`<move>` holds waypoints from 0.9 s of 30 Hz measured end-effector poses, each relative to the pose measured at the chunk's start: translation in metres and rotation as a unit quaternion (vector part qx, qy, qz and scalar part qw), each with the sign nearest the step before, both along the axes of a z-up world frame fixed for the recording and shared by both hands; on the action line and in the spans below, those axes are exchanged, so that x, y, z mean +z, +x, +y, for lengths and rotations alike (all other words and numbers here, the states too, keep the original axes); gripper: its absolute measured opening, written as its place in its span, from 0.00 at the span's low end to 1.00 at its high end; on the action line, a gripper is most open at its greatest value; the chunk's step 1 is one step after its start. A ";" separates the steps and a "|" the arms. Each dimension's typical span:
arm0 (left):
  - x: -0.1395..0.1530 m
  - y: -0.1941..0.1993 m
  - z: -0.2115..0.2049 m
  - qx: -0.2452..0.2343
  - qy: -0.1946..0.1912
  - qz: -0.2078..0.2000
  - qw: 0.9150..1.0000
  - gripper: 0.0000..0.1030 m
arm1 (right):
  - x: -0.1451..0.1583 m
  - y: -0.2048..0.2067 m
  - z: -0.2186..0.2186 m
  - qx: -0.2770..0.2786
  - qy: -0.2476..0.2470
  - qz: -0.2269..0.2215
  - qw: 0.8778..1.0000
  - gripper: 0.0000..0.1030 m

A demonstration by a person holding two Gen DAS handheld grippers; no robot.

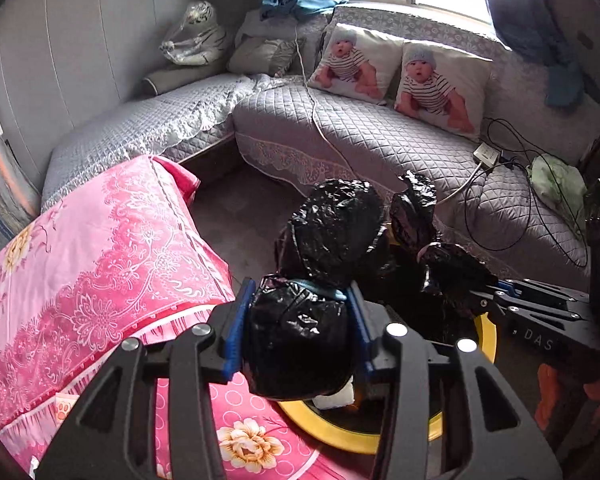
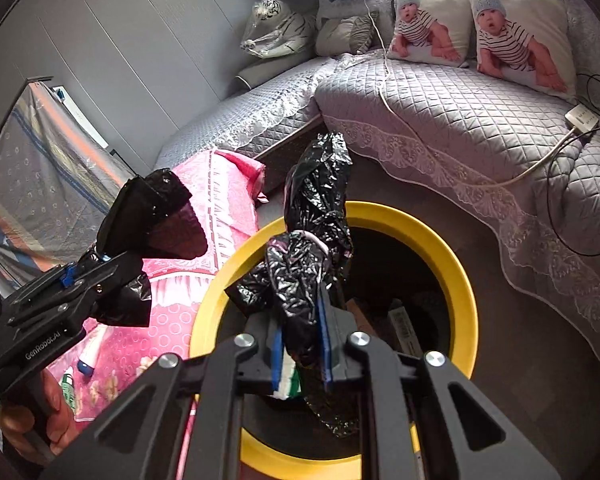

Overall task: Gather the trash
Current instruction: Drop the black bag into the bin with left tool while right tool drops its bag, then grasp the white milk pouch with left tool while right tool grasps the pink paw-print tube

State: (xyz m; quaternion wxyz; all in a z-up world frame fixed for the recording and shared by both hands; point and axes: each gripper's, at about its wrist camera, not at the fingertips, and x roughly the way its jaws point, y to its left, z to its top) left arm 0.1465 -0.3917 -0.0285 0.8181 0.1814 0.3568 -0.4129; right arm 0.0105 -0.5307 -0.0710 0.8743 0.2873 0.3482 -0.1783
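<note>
- Nearest the left wrist camera, the left gripper (image 1: 298, 334) stood with a bunched wad of the black trash bag (image 1: 300, 344) between its blue pads (image 1: 236, 336); the jaws were set moderately apart, the plastic filling the gap.
- From the right wrist view, that same gripper (image 2: 100, 264) showed a flap of bag (image 2: 156, 216) rising from its tip, over the pink floral bedspread (image 2: 228, 200).
- The right gripper (image 2: 302, 344) had its jaws narrow — pinched on a twisted strip of the bag (image 2: 312, 240) that stood up above its pads.
- The bag hung over the mouth of the yellow-rimmed bin (image 2: 456, 248), which stood on the floor between the bedspread and the grey quilted sofa (image 2: 460, 120).
- Inside the bin, cardboard-like scraps (image 2: 400, 320) lay in the dark — too dim to name.
- A hand (image 2: 32, 416) gripped the left tool's handle at the lower left.
- Two baby-print cushions (image 1: 400, 72) leaned on the sofa back.
</note>
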 end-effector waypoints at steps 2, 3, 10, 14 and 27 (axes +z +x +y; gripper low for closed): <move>-0.004 0.007 0.006 0.021 -0.004 0.012 1.000 0.82 | -0.003 -0.002 -0.005 -0.011 -0.004 0.010 1.000 0.29; -0.004 0.009 0.011 0.034 -0.011 0.016 0.999 0.91 | -0.004 -0.004 -0.009 -0.018 -0.001 0.009 1.000 0.40; 0.008 0.039 0.068 0.107 -0.029 0.030 0.993 0.92 | 0.001 -0.006 -0.001 -0.010 0.005 0.003 1.000 0.58; 0.026 0.042 0.125 0.138 -0.044 0.002 0.989 0.92 | 0.016 0.023 0.044 0.087 0.018 -0.013 0.996 0.59; 0.042 0.030 0.396 0.360 -0.041 -0.075 0.929 0.92 | 0.021 0.169 0.275 0.393 0.115 0.065 0.910 0.62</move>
